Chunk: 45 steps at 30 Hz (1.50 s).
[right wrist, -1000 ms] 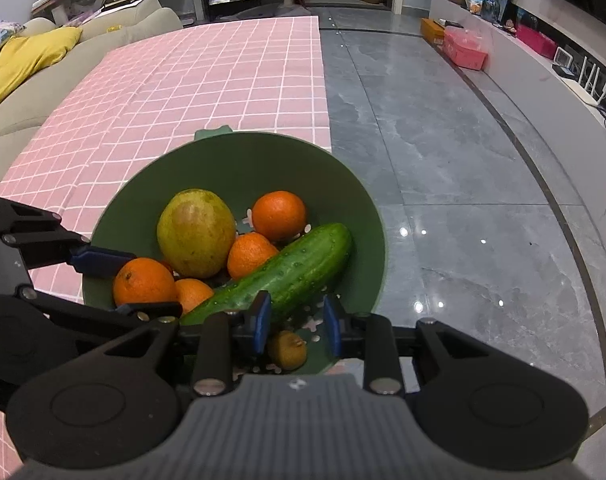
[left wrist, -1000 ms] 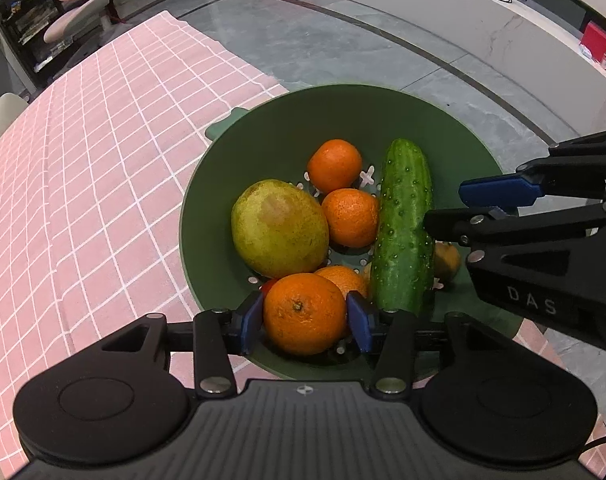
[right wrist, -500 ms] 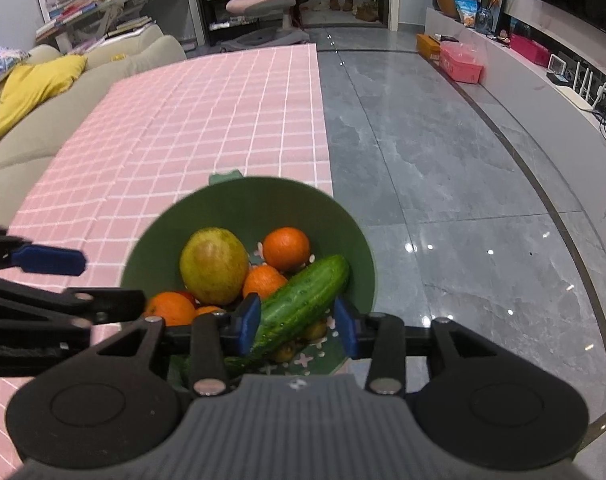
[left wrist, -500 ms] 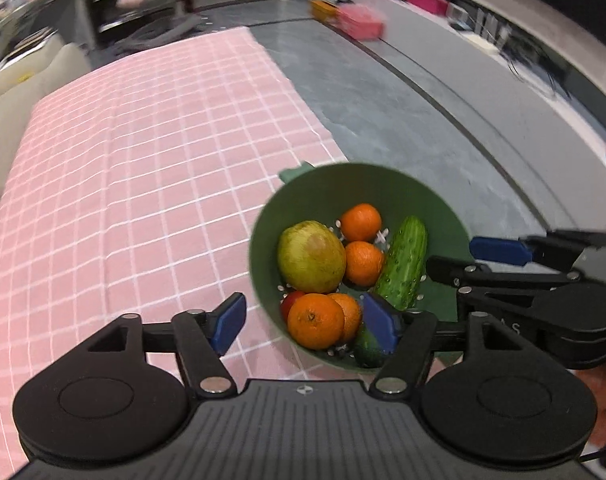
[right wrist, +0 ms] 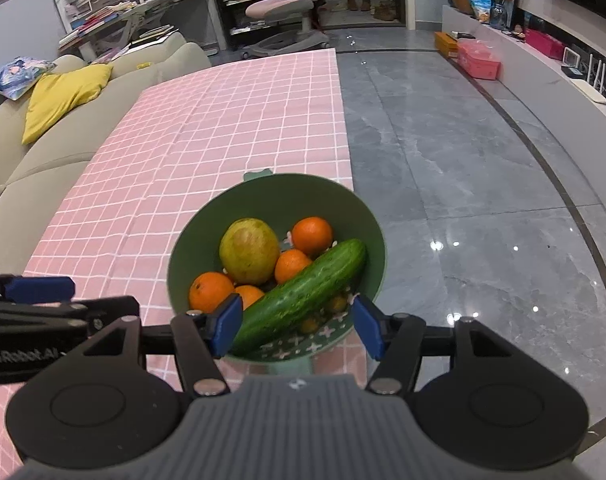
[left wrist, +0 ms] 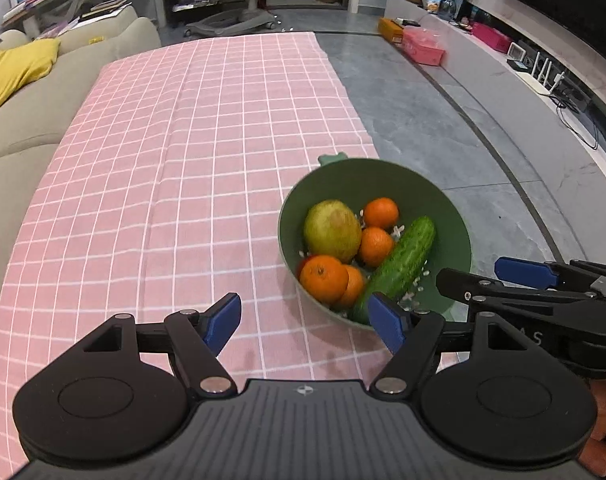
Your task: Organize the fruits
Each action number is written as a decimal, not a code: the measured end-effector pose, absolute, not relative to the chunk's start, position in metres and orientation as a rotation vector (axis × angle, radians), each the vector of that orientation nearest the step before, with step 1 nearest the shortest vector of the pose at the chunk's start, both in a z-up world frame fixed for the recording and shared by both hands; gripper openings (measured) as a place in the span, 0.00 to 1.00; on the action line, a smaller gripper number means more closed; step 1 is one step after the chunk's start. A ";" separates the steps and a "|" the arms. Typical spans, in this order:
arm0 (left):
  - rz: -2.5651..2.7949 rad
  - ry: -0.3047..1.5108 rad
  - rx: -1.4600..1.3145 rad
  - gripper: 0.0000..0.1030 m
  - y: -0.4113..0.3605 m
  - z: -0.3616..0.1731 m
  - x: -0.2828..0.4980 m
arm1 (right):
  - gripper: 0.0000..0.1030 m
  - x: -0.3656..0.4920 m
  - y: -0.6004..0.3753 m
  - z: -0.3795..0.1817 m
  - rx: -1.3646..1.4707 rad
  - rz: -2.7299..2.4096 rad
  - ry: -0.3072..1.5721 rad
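Observation:
A green colander bowl (left wrist: 447, 216) sits near the right edge of the pink checked tablecloth (left wrist: 183, 160). It holds a yellow-green pear (left wrist: 331, 230), several oranges (left wrist: 323, 279) and a cucumber (left wrist: 399, 267). My left gripper (left wrist: 305, 318) is open and empty, above the cloth in front of the bowl. In the right wrist view the bowl (right wrist: 271, 196), pear (right wrist: 249, 251) and cucumber (right wrist: 303, 296) show. My right gripper (right wrist: 297, 326) is open and empty, just before the bowl's near rim. Small fruits lie half hidden under the cucumber.
A beige sofa (left wrist: 31, 92) with a yellow cushion (right wrist: 63, 96) runs along the table's left side. Grey tiled floor (right wrist: 463, 160) lies beyond the table's right edge. An office chair (right wrist: 281, 12) and cluttered shelves stand at the back.
My left gripper let go of the orange, opened wide and drew back from the bowl. My right gripper opened too and backed away. The fruit stays in the bowl.

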<state>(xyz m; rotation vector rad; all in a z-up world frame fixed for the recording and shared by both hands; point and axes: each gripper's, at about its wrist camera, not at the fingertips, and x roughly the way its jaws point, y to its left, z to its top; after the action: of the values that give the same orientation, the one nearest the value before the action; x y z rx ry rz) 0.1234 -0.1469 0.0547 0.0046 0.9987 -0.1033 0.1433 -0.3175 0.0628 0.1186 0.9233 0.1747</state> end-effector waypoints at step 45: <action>-0.037 0.982 0.074 0.85 -0.179 0.064 0.098 | 0.63 0.122 -0.339 0.069 0.146 0.164 0.944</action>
<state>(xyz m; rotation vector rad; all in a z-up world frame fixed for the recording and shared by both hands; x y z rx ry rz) 0.0982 -0.1790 0.0642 0.0741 0.9818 -0.0375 0.1219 -0.3392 0.0691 0.1463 0.9439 0.1640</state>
